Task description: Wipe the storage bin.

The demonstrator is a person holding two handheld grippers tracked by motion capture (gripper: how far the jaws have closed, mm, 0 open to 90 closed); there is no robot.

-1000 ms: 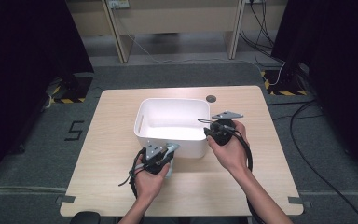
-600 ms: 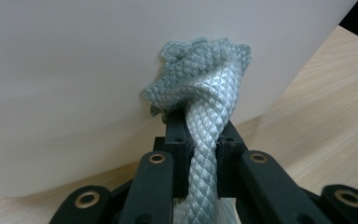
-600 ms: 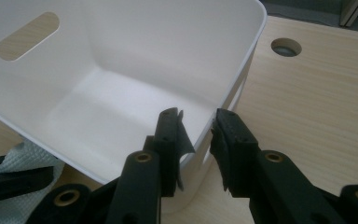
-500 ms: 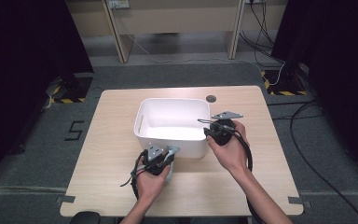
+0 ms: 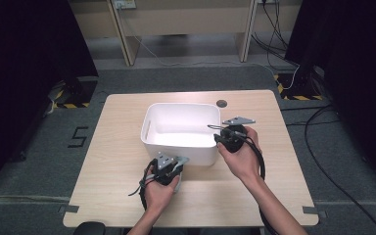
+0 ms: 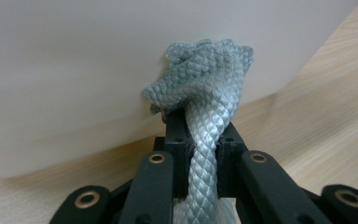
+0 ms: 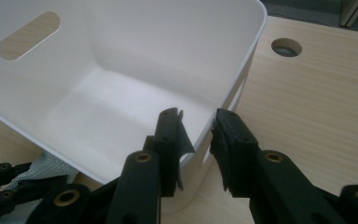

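A white plastic bin (image 5: 176,105) stands in the middle of the wooden table (image 5: 120,147). My left gripper (image 5: 171,160) is at the bin's near wall, shut on a bunched pale green waffle cloth (image 6: 205,79). The cloth's free end presses against the bin's outer wall (image 6: 74,70). My right gripper (image 5: 217,132) sits on the bin's right rim. Its jaws straddle that wall (image 7: 121,46), one inside and one outside, closed on it at my right gripper (image 7: 196,123). The cloth (image 7: 46,170) and the left gripper (image 7: 0,182) show at the lower left, beside the bin.
A round cable hole (image 5: 221,103) lies in the table behind the bin, also seen as the hole (image 7: 286,47). The bin has a slot handle (image 7: 28,29) in its far wall. Bare wood runs left and right of the bin. Cables cross the floor beyond.
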